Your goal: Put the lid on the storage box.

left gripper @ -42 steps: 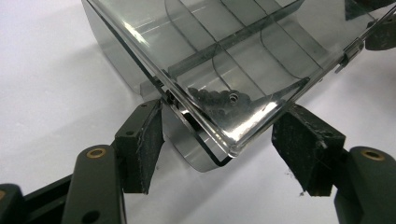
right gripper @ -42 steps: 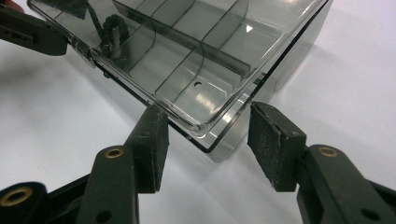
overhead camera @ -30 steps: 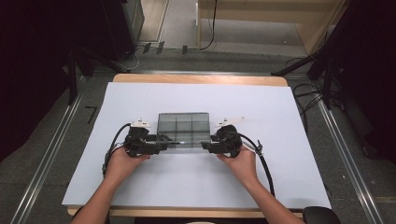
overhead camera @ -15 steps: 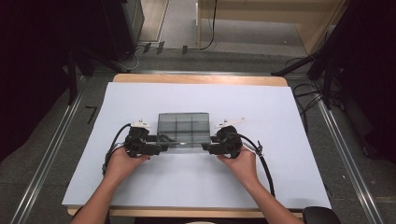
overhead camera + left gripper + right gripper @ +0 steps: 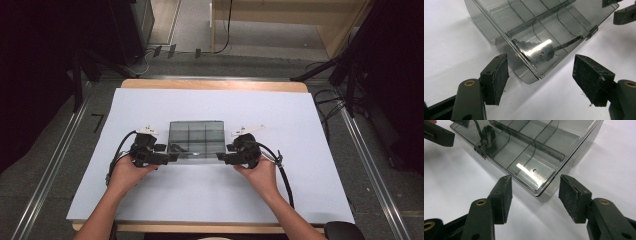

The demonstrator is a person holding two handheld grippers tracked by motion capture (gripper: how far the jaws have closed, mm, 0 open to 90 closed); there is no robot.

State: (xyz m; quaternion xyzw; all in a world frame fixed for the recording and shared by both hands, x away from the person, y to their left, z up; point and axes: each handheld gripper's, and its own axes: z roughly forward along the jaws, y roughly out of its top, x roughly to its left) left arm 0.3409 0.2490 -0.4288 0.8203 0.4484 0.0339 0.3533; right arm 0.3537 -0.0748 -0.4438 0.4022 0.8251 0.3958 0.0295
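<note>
Left gripper (image 5: 167,158) sits at the near left corner of the box (image 5: 196,139); its jaws have just been opening and stand wide apart. Seen from the left gripper view, the box (image 5: 541,32) corner lies between and just ahead of the left gripper (image 5: 540,75) pads, neither pad touching it. Right gripper (image 5: 222,158) sits at the near right corner, jaws also apart and just opened a little further. From the right gripper view, the box (image 5: 534,147) corner points into the gap of the right gripper (image 5: 535,197), pads clear of it on both sides.

Box: smoky clear plastic, lid closed, inner dividers visible through the lid, a small latch on the near long edge. It lies flat on the white sheet (image 5: 300,130) that covers the table (image 5: 215,85), near the person's side, between the two grippers. Left hand (image 5: 125,172) and right hand (image 5: 260,175) each grip their tool low at the sheet.
</note>
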